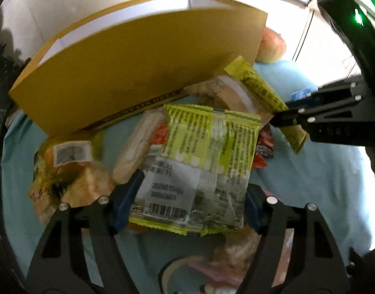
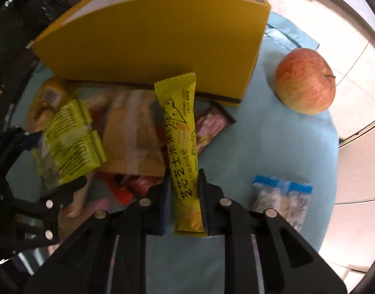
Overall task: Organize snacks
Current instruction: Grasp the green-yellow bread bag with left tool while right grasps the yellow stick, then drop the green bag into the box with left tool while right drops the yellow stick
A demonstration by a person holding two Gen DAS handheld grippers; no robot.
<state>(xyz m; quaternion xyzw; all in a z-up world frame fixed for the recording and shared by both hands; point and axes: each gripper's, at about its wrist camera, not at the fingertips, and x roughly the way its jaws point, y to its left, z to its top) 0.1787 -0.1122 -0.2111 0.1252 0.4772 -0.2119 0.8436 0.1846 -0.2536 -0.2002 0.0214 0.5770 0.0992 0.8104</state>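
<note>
You are mid-pick on both sides, by my reading; each claw has a snack lifted off the heap and the yellow box (image 2: 150,39) waits open at twelve o'clock, so the step in hand looks like carrying packets to it. Your right gripper (image 2: 185,191) is clamped on the yellow stick packet (image 2: 180,132), which stands lengthwise between the jaws and points toward the box wall; your left gripper (image 1: 187,208) is closed on the green-edged clear packet (image 1: 199,161), held flat by its two sides, with the box at eleven o'clock in the left wrist view.

The next move, as I judge it, calls for raising each packet above the box rim before going forward; the near wall stands tall and the stick's tip is already near it; keep the two claws from crossing, since they sit close together over the heap.

Counted: one yellow box; one apple (image 2: 306,80) at two o'clock on the blue cloth (image 2: 273,147); one blue-sealed clear bag (image 2: 280,198) at four o'clock; two packets in your claws; the loose heap (image 2: 128,132) at ten o'clock holds several more wrappers, orange, pink and tan, too blurred and overlapped for you to count exactly.
</note>
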